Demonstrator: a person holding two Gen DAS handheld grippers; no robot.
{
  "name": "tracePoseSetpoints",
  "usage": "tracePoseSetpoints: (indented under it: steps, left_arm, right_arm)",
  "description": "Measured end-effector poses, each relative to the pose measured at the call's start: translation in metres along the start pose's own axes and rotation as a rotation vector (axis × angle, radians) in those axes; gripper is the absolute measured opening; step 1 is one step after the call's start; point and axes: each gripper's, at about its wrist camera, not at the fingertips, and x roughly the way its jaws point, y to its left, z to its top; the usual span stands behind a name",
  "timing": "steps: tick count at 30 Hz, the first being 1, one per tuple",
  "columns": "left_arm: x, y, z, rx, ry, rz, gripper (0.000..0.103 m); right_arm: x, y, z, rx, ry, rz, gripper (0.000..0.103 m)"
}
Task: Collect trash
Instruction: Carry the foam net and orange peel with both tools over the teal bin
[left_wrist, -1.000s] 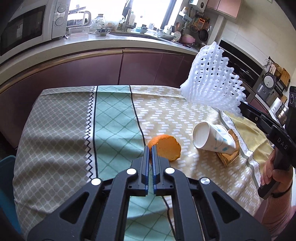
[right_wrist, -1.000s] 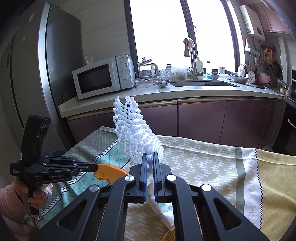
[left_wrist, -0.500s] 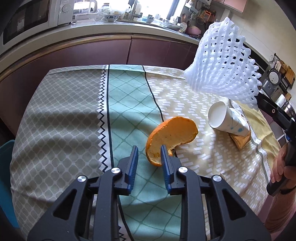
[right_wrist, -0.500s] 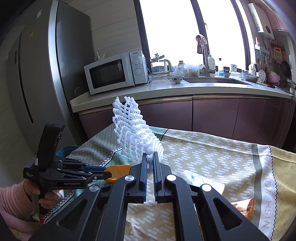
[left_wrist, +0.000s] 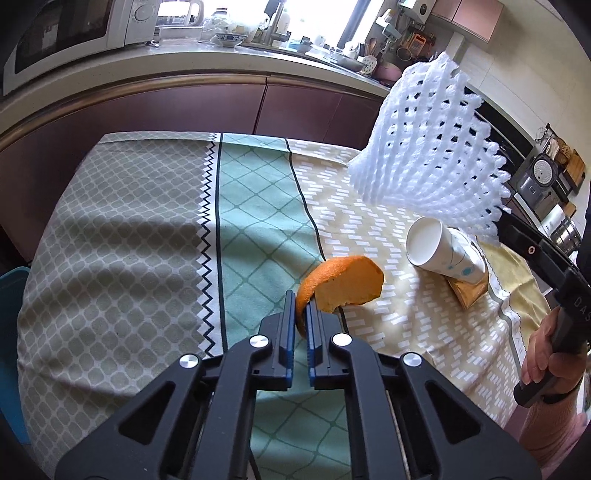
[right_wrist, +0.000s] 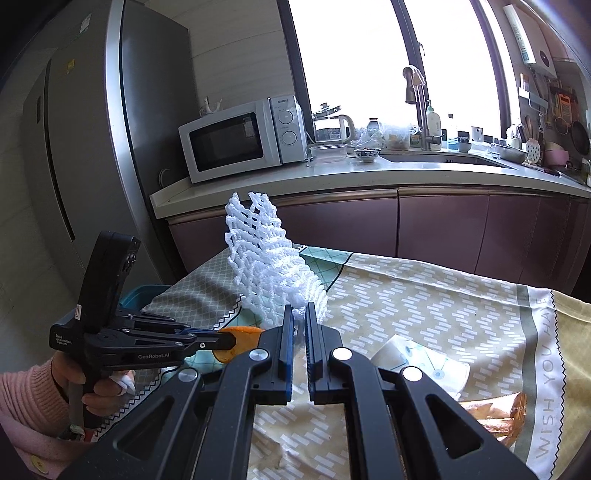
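Currently my L gripper (left_wrist: 301, 317) just clamped orange peel (left_wrist: 341, 282); R gripper (right_wrist: 300, 319) pinches white foam net (right_wrist: 271, 273); paper cup (left_wrist: 443, 253) on its side on tablecloth (left_wrist: 129, 221).

Black claws (left_wrist: 301, 314), blue pads, pink sleeves (right_wrist: 22, 398)

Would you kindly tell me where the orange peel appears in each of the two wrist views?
Left wrist view: the orange peel sits low in the centre, pinched by the left gripper.
Right wrist view: only a sliver of it shows at lower left, beside the left gripper's tips and behind the right gripper.
Shared landmark: the white foam net.
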Motion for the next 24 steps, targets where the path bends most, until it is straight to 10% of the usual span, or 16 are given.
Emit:
tracePoseSetpoints:
  steps: [24]
  left_arm:
    - [-0.187, 0.136, -0.062, -0.191, -0.232, 0.265, 0.005]
  right_arm:
    - [0.048, 0.131, 0.019, -0.197, 0.04, 0.247, 0.005]
